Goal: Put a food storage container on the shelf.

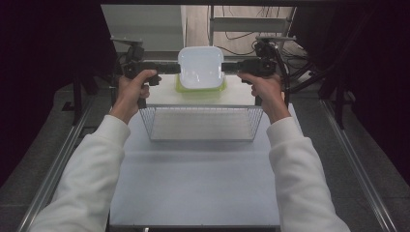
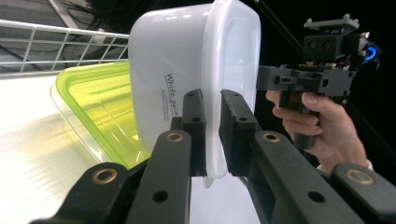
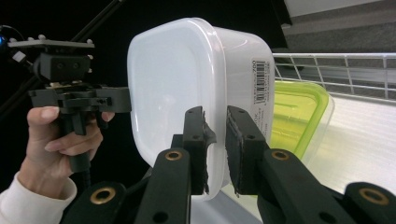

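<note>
A white lidded plastic container (image 1: 200,66) hangs in the air past the wire basket (image 1: 200,123), tipped so its lid faces up and toward me. My left gripper (image 1: 170,67) is shut on the lid's rim at the left side, and my right gripper (image 1: 232,66) is shut on it at the right. In the left gripper view the jaws (image 2: 212,100) pinch the rim of the white container (image 2: 173,70). The right gripper view shows the same pinch (image 3: 215,116) on the container (image 3: 187,70). Below it lies a clear container with a green lid (image 1: 200,89).
The wire basket sits mid-table with nothing inside. The green-lidded container (image 2: 93,102) rests on the white table (image 1: 193,183) between the basket's far wall (image 2: 60,42) and the table's back edge. Dark stands and cables crowd the far side.
</note>
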Demonstrator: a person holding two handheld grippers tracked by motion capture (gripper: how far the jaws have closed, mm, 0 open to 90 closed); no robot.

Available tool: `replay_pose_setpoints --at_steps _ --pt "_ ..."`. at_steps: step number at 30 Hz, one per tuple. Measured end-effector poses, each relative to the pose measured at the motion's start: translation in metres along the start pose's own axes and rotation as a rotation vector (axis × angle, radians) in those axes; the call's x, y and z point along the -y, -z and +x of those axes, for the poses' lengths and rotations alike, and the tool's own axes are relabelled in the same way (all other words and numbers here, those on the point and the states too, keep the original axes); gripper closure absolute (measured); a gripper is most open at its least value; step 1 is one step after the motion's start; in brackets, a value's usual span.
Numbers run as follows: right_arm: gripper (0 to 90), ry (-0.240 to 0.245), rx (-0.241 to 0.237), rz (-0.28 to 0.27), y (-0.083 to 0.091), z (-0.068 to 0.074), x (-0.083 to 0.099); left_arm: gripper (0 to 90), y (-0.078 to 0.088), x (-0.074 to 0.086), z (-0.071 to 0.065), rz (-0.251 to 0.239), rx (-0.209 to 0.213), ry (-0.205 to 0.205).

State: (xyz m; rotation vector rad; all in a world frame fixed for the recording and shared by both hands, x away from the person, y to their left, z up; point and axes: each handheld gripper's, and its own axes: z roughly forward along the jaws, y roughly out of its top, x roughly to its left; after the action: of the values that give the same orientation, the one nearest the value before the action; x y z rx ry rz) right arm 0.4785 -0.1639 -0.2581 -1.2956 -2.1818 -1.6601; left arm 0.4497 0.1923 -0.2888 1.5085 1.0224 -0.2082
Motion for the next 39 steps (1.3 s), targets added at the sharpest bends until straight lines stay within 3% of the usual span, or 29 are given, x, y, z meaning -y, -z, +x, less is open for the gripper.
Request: replay_pose_setpoints --at_steps 7,12,23,28,32,35,39 --pt "75.9 -0.074 -0.034 0.010 -0.006 -0.009 -0.005 80.1 -0.002 -0.007 0.013 -0.009 0.041 0.114" --pt "74.9 -0.120 -0.050 -0.009 -0.010 -0.016 -0.007 79.1 -0.005 -0.009 0.022 -0.025 0.066 0.168" --pt "70.5 -0.230 -0.065 -0.047 -0.024 -0.032 -0.009 75.5 -0.011 -0.013 0.041 -0.048 0.079 0.291" --pt "69.8 -0.269 -0.080 -0.066 -0.027 -0.037 -0.008 75.6 -0.011 -0.013 0.042 -0.050 0.083 0.296" --pt "67.1 -0.272 -0.077 -0.067 -0.027 -0.036 -0.008 74.6 -0.012 -0.013 0.042 -0.049 0.086 0.280" --pt "59.5 -0.268 -0.091 -0.087 -0.027 -0.034 -0.007 66.1 -0.012 -0.012 0.038 -0.049 0.080 0.231" --pt "52.3 -0.202 -0.069 -0.110 -0.023 -0.024 -0.007 55.1 -0.007 -0.011 0.026 -0.068 0.032 0.134"
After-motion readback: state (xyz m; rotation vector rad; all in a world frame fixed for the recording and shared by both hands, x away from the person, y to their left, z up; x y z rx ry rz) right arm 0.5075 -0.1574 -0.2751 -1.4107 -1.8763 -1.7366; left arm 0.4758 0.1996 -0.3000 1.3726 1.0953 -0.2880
